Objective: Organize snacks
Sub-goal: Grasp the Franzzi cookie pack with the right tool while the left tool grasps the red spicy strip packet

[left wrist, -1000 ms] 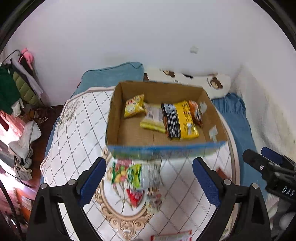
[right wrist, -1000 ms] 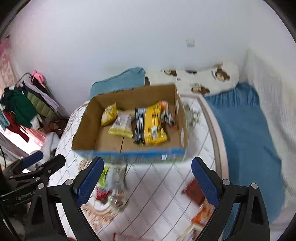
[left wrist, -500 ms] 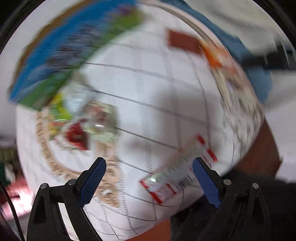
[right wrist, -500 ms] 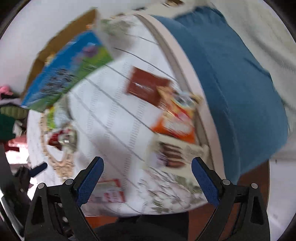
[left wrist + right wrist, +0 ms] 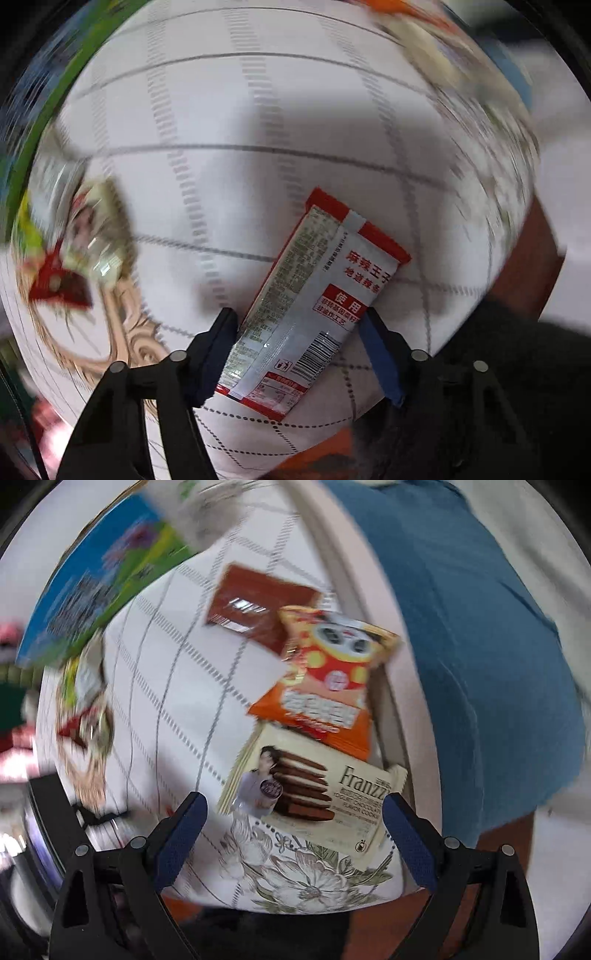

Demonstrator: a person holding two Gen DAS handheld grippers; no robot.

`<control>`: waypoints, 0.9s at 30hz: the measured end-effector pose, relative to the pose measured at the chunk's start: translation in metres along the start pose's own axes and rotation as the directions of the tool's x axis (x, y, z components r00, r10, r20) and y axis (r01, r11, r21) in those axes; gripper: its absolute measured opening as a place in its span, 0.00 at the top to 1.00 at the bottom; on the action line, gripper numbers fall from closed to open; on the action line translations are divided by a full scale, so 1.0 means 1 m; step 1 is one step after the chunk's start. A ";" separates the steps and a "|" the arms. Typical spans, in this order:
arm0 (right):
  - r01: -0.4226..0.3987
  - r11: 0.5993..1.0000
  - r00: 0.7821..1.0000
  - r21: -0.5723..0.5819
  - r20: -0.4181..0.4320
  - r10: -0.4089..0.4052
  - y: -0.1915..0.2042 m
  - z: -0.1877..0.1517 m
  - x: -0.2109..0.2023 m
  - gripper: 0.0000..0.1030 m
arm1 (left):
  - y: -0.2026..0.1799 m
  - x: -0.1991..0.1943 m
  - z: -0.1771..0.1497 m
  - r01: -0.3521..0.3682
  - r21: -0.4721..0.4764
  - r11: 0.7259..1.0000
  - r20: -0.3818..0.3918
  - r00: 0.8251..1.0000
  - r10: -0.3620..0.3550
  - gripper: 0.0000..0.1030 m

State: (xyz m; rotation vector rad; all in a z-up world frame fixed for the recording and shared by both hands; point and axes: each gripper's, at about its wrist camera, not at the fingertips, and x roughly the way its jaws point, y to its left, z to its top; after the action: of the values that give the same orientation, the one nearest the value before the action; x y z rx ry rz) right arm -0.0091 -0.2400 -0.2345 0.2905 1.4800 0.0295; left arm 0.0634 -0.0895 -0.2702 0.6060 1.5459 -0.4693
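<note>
Your left gripper (image 5: 299,332) is bracketing the glossy red-and-silver sachet (image 5: 314,306) lying flat on the gridded tablecloth (image 5: 229,110); pad contact probably made, can't confirm. Your right gripper (image 5: 291,830) is gaping above the cream cookie pack (image 5: 314,786).

Round table (image 5: 391,709), white grid-pattern cloth (image 5: 229,110) w/ floral border. Blue fabric (image 5: 480,657) beside table. Brown floor (image 5: 532,266). Edges blurred.

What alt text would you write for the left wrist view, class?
The left tool straddles a red-and-silver snack packet lying flat on the white checked tablecloth, its fingers at either long edge but not yet clamped. A blurred wrapper lies further left.
</note>
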 end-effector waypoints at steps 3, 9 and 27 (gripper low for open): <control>0.040 0.990 0.998 -0.134 -0.032 -0.045 0.012 0.002 0.008 0.05 | 0.049 -0.008 0.003 0.066 -0.262 0.963 0.030 0.998 -0.060 0.37; 0.082 0.980 0.992 -0.180 -0.077 -0.097 0.016 0.010 0.036 0.05 | 0.116 -0.004 -0.008 0.190 -0.611 0.769 0.097 0.981 -0.166 0.37; -0.017 0.995 0.991 0.096 -0.130 0.029 0.035 0.011 0.052 0.19 | 0.057 0.016 -0.012 0.200 -0.519 0.831 0.051 0.978 -0.204 0.36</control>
State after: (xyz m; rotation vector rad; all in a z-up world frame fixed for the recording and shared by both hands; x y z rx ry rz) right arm 0.0127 -0.1978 -0.2773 0.3891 1.6117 -0.0035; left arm 0.0903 -0.0365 -0.2820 0.0182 1.6612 -0.1833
